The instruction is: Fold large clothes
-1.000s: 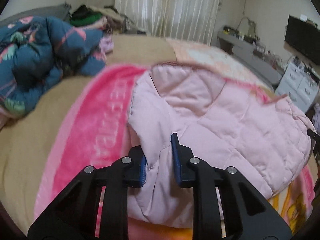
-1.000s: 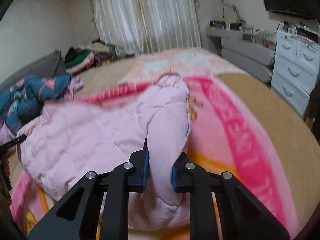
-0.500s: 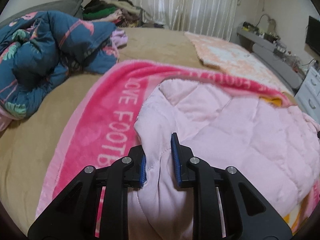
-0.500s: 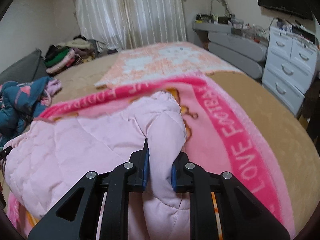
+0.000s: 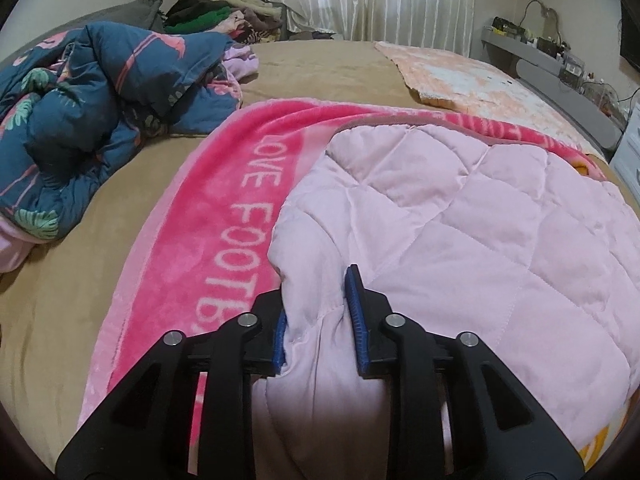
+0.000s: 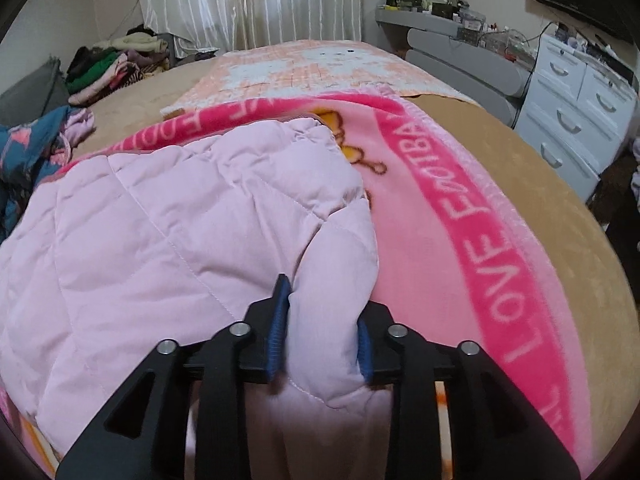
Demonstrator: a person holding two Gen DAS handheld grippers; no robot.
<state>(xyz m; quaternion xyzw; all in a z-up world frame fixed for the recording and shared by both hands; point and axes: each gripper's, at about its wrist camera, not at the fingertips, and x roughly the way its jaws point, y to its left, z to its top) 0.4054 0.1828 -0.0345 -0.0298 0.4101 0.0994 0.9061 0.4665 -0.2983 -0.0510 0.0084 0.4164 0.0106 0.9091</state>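
A pale pink quilted jacket (image 5: 460, 240) lies doubled over on a bright pink blanket (image 5: 240, 208) with white lettering, spread on the bed. My left gripper (image 5: 314, 286) holds the jacket's near left edge; its jaws are opening, and puckered fabric still sits pinched between the blue pads. In the right wrist view the same jacket (image 6: 180, 220) covers the left half of the blanket (image 6: 460, 208). My right gripper (image 6: 326, 296) is at the jacket's near right edge. Its jaws are opening too, with a loose, puffy fold between them.
A crumpled dark blue floral quilt (image 5: 100, 112) lies on the tan bed cover (image 5: 52, 300) to the left. A pile of clothes (image 5: 216, 12) is at the far end, by the curtain. A peach blanket (image 6: 312, 64) lies beyond. White drawers (image 6: 572, 120) stand to the right of the bed.
Both grippers came forward and down, laying the jacket's near half over its far half on the blanket. Both pairs of jaws have widened, the right more than the left.
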